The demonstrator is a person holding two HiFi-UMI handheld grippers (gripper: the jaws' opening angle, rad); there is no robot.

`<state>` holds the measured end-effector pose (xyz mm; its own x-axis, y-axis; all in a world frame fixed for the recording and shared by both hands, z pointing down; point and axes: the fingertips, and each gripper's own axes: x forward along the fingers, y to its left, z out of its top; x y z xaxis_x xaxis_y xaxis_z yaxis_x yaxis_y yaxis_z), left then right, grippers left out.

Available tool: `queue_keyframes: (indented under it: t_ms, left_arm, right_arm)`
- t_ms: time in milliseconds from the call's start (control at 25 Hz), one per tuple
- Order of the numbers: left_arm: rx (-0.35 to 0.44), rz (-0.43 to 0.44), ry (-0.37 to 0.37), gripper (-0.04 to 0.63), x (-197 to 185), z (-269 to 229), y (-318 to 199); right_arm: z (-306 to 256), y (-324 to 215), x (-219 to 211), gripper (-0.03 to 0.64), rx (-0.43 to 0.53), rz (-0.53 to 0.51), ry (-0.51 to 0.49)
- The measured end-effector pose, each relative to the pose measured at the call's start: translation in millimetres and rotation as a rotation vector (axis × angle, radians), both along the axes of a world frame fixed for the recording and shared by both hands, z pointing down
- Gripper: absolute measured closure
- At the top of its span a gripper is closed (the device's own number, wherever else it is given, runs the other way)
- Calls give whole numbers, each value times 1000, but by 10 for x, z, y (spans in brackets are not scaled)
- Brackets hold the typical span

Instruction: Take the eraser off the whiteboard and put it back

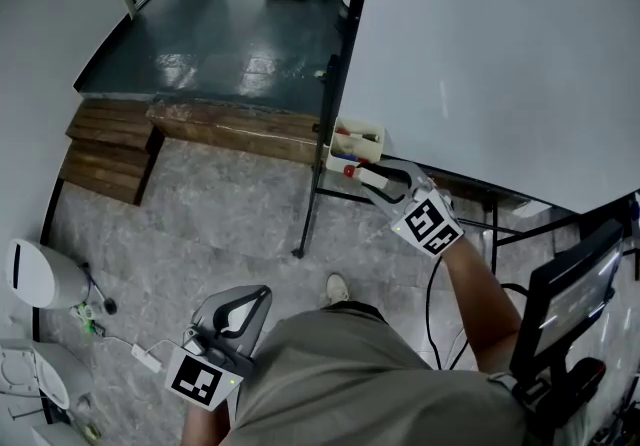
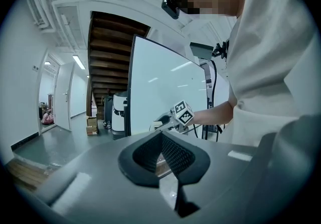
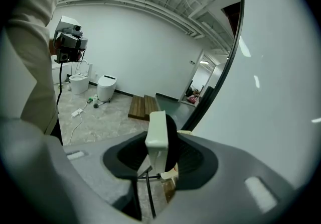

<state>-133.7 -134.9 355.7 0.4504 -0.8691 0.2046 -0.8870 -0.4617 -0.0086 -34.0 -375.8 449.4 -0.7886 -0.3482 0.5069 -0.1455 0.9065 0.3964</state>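
The white eraser with a black felt side is upright between the jaws of my right gripper, which is shut on it. That gripper is just below the whiteboard, next to its pen tray, and the board fills the right of the right gripper view. My left gripper hangs low beside the person's body. Its jaws meet at the tips and hold nothing. The left gripper view also shows the right gripper in front of the whiteboard.
The tray holds markers. The whiteboard's black stand leg reaches the floor. Wooden steps lie at the left, a white toilet and a cable at the lower left. A screen on a stand is at the right.
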Motion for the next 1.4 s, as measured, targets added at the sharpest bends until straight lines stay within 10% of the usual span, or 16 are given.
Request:
queue_keyframes:
  t_ms: [1400]
  left_arm:
    - [41,97,33,589,-278,83,1496]
  right_arm:
    - [-1008,2256,-130,462,166,19,-52]
